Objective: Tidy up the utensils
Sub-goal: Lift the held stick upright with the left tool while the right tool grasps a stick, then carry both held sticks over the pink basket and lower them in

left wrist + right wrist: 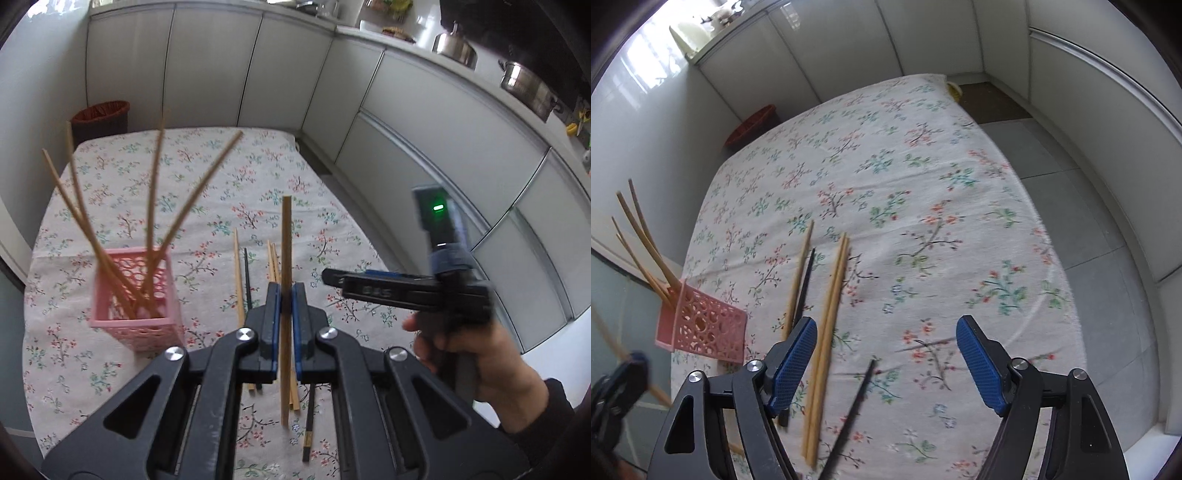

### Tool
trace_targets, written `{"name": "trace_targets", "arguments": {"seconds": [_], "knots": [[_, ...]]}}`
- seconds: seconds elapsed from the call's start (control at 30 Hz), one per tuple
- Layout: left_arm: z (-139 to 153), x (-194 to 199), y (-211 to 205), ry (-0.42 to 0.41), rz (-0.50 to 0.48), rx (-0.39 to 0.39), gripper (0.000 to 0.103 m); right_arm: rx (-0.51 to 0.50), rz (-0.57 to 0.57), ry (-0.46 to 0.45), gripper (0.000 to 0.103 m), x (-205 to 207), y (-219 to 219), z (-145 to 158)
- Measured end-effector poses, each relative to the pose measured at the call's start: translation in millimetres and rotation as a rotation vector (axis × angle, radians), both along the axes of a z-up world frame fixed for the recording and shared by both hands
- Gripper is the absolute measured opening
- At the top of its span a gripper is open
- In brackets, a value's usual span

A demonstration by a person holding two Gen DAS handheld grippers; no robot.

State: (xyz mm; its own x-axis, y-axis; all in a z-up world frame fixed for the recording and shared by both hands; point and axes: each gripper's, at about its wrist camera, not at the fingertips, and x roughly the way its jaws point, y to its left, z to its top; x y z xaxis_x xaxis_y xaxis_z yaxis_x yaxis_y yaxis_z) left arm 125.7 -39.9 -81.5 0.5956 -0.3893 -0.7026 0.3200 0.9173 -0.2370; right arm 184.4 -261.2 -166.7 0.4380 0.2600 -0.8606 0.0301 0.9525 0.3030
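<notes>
One chopstick is clamped for transfer to the pink holder.

The left gripper [283, 295] jaws are closed on a wooden chopstick [285, 236], held upright, probably so it can be dropped end-first into the pink basket [136, 314] just to the left, where four sticks already lean. The right gripper [886, 354] jaws are spread apart above the loose chopsticks [827, 325] left on the floral counter [923, 166]. The splayed sticks may obstruct insertion.
</notes>
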Motion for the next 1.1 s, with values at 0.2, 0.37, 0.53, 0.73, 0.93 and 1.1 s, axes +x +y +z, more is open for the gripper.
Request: {"name": "trace_targets", "arguments": {"seconds": [0.2, 0.37, 0.53, 0.73, 0.93, 1.1], "knots": [[14, -11, 29, -0.042, 0.001, -0.046, 0.007, 0.004, 0.072, 0.055, 0.037, 26, 36, -25], [19, -14, 42, -0.058, 0.002, -0.056, 0.007, 0.010, 0.069, 0.090, 0.023, 42, 52, -41], [26, -17, 50, -0.063, 0.012, -0.088, 0.007, -0.020, 0.038, 0.120, 0.019, 52, 57, -54], [27, -17, 52, -0.070, 0.023, -0.088, 0.007, -0.037, 0.054, 0.129, 0.019, 55, 68, -55], [27, -17, 54, -0.073, 0.033, -0.082, 0.007, -0.160, 0.073, 0.132, 0.012, 58, 86, -53], [27, -18, 54, -0.078, 0.034, -0.073, 0.007, -0.185, 0.070, 0.123, 0.010, 60, 88, -53]]}}
